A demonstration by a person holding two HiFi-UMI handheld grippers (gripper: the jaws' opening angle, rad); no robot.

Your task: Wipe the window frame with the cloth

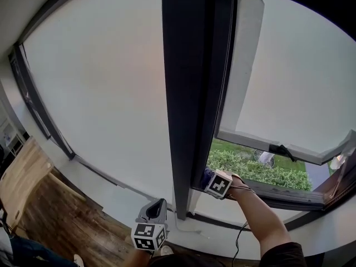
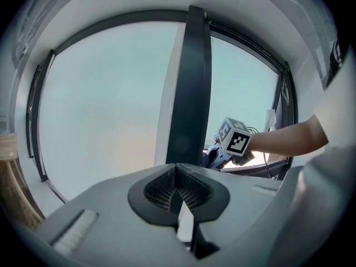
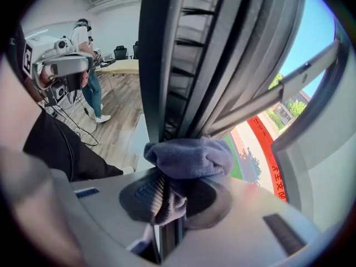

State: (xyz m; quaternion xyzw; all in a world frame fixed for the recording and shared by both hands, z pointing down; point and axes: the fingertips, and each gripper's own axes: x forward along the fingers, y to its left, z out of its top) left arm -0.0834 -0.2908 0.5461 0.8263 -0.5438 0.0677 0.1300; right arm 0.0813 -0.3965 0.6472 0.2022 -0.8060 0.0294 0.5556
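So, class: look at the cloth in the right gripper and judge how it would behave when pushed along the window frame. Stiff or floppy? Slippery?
Probably floppy: the cloth bunches and droops in the right gripper. Likely light and soft, its fuzzy weave suggesting it drags rather than slips on the window frame.

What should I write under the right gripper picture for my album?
The right gripper presses a purple-blue cloth against the dark window frame.
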